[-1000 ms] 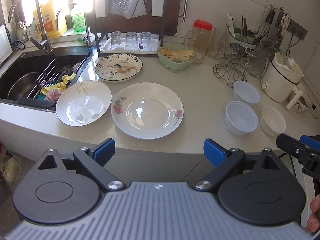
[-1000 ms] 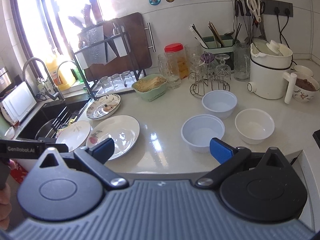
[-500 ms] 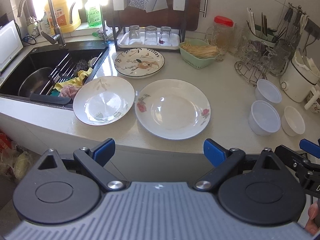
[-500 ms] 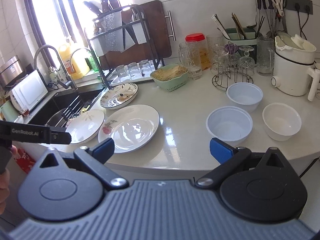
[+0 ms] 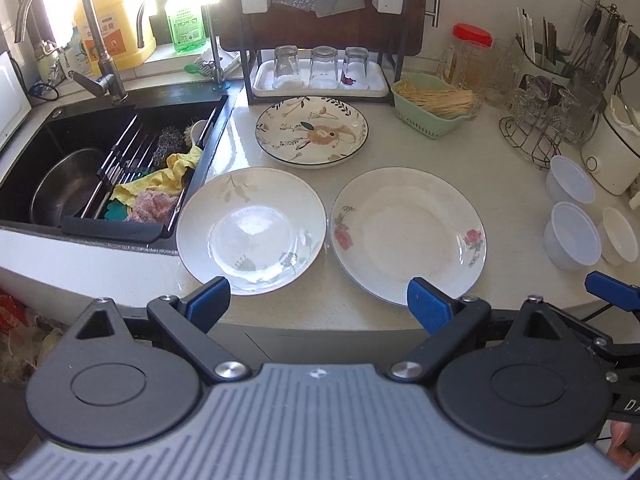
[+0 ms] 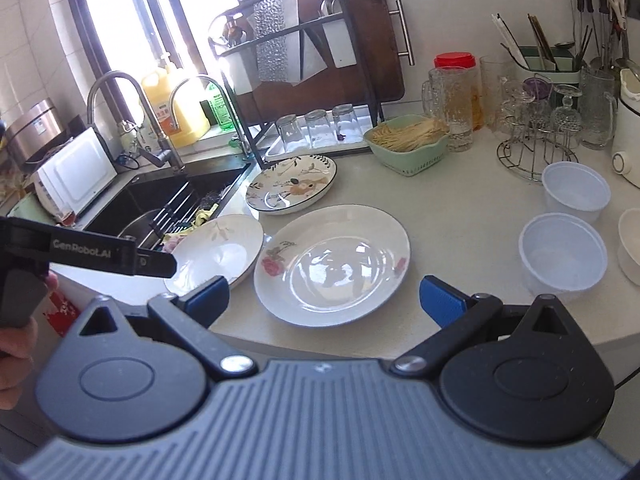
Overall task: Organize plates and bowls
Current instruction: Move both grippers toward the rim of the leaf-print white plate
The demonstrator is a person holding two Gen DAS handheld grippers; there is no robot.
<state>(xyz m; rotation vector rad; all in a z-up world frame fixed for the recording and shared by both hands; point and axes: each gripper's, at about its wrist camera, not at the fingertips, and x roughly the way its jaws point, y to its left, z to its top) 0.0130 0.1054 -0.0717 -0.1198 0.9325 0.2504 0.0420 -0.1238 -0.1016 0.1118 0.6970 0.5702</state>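
Plates and bowls are all lying untouched on the pale stone countertop [image 5: 420, 152], but both views are showing them larger and lower in frame than a second ago: the two grippers are closing in on the counter edge from the front. That suggests the approach is under way and no stacking has begun.

Left gripper [image 5: 318, 298] is hovering with its blue-tipped fingers spread wide and holding nothing. Just beyond its left fingertip is sitting the white plate with grey leaf sprigs [image 5: 251, 229], beside the black sink [image 5: 100, 132]. Just beyond its right fingertip is lying the white plate with pink roses [image 5: 408, 236], the two rims nearly touching. Behind them, near the dark drying rack [image 5: 320, 76], is resting the cream plate with a dark rim and floral print [image 5: 311, 131].

Right gripper [image 6: 324, 296] is likewise spread and empty, hanging directly in front of the rose plate. To its right are standing two translucent plastic bowls [image 6: 564, 256], one behind the other, with a small white bowl [image 6: 630, 244] at the frame edge, all apart from one another.
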